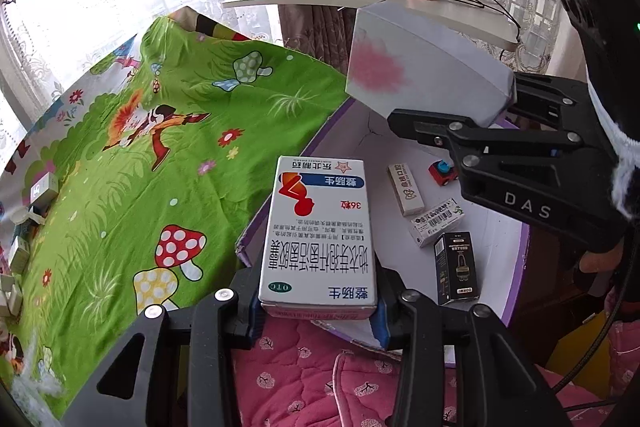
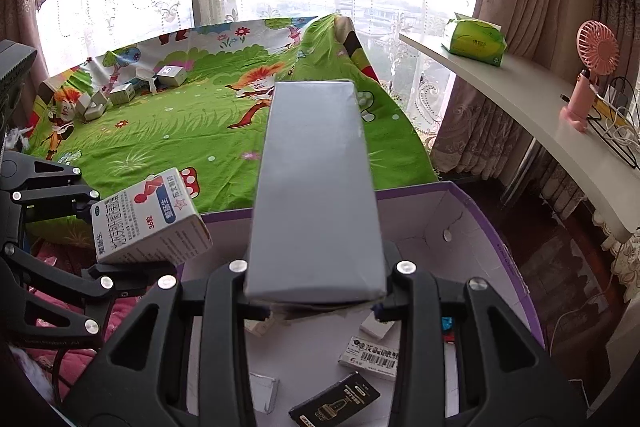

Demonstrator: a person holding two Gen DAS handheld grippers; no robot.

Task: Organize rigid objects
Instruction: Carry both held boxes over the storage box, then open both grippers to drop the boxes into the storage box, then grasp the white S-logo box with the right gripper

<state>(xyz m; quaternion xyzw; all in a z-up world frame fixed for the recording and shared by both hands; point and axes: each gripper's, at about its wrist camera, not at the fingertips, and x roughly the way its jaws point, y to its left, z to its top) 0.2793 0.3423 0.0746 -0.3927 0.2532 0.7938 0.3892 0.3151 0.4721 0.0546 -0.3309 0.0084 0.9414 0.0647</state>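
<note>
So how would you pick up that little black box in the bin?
The black box stands upright on the bin floor, apart from its neighbours. Come from straight above and pinch its two narrow sides near the top, probably safest since it's tall and might tip.

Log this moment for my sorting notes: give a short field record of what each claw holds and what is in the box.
left claw: shut on white medicine box
right claw: shut on grey box
collecting box: purple-edged, white inside
already inside: black carton, barcoded white carton, slim white carton, red toy car
still on green sheet: small white boxes
</note>
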